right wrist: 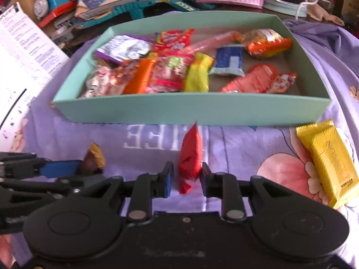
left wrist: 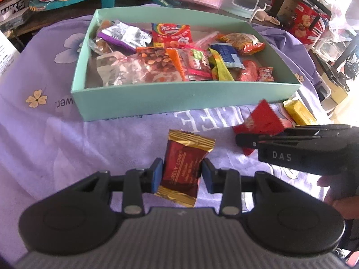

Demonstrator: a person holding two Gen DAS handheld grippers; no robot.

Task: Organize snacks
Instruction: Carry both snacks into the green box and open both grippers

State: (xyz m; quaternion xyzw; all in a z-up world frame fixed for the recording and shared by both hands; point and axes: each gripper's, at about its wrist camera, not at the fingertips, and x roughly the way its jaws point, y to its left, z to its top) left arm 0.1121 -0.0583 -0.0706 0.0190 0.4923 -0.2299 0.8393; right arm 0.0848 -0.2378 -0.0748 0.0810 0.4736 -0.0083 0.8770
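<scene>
L gripper (left wrist: 181, 174) is clamping a red-gold candy (left wrist: 182, 168); R gripper (right wrist: 187, 177) is pinching a red packet (right wrist: 189, 159), both near the teal box's (right wrist: 188, 112) front wall.

Left gripper (left wrist: 182, 177) clamps the maroon-and-gold snack packet (left wrist: 182, 168) before the mint box (left wrist: 179, 103).

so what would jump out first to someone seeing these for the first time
The mint-green box heaped with bright snack packets, sitting on the purple flowered cloth. In front of it each gripper holds a snack: the left gripper a maroon-and-gold packet, the right gripper a red packet. A yellow packet lies loose beside the box's right corner.
</scene>
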